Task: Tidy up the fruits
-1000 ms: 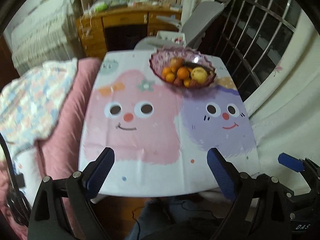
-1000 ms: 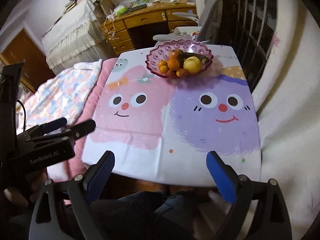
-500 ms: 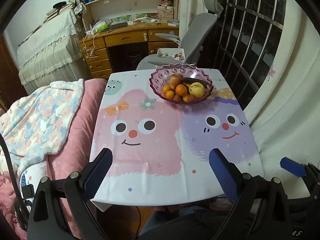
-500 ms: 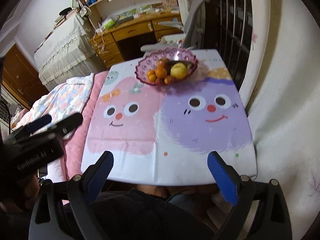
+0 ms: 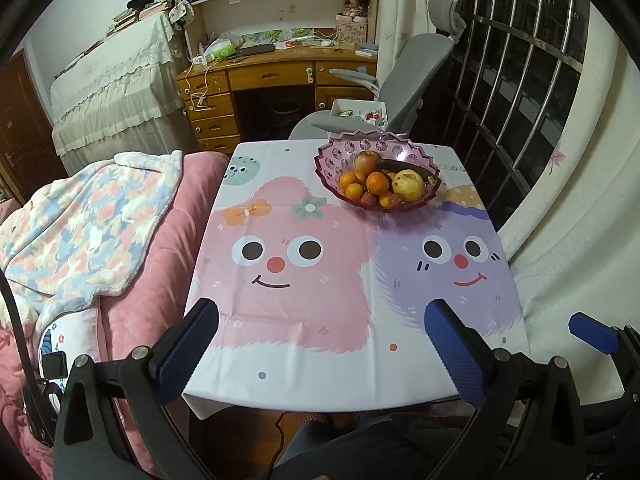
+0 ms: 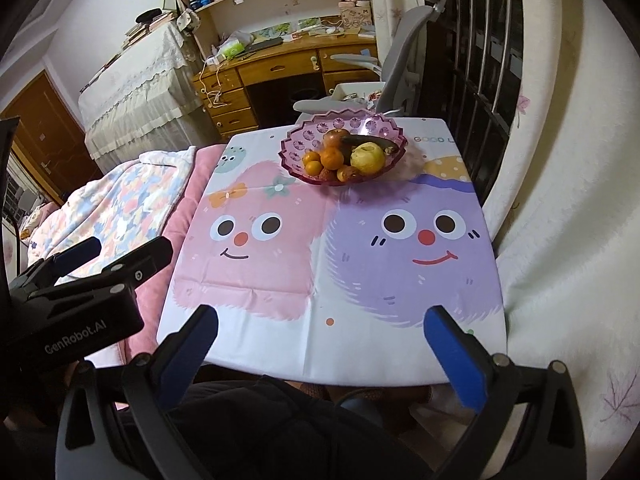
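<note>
A pink glass bowl [image 5: 340, 153] stands at the far end of the table, also in the right wrist view [image 6: 296, 148]. It holds a red apple [image 5: 367, 161], several oranges [image 5: 377, 182], a yellow pear [image 5: 408, 185] and a dark long fruit [image 5: 404, 166]. My left gripper [image 5: 322, 322] is open and empty above the table's near edge. My right gripper [image 6: 322, 330] is open and empty, also at the near edge, to the right of the left one. Both are far from the bowl.
The table has a cloth with a pink face [image 5: 280, 256] and a purple face [image 5: 452, 264]. A bed with a pink quilt [image 5: 132, 264] lies to the left. A grey chair [image 5: 408, 76] and a wooden desk [image 5: 272, 80] stand behind. A barred window [image 5: 520, 80] is at the right.
Both grippers have pulled back and risen from the table, so the bowl looks farther and more of the room shows. Both stay open and empty.
</note>
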`<state>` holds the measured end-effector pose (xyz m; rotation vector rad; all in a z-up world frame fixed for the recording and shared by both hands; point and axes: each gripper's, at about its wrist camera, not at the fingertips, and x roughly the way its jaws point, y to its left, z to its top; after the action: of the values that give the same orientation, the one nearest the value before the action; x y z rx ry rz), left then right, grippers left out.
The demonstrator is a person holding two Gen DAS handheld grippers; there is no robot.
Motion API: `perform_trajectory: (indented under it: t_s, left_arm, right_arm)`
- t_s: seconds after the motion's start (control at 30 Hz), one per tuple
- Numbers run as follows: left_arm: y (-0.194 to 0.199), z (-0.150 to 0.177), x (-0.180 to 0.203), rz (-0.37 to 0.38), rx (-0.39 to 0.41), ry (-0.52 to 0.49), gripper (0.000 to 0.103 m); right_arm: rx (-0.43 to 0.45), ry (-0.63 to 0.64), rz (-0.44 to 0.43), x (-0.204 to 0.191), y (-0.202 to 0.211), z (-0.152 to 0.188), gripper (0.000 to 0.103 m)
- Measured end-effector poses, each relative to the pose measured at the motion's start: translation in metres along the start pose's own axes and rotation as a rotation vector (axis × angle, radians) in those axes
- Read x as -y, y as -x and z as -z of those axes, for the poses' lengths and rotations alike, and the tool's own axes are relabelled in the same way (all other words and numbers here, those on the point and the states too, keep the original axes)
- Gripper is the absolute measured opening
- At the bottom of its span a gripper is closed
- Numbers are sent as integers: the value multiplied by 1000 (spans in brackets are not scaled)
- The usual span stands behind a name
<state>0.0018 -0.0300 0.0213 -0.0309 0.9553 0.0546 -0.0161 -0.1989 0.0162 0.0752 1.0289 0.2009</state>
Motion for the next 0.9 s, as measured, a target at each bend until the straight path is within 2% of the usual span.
perform_trajectory:
  t_s: [0.5,0.9]
  left_arm:
    - [-9,-1,1,2,-46,8,102]
    - [-12,-2,2,5,-50,7,102]
  right_arm:
    - [-9,16,15,1,-1,-2,103]
    - [-14,15,17,2,-3,-3,103]
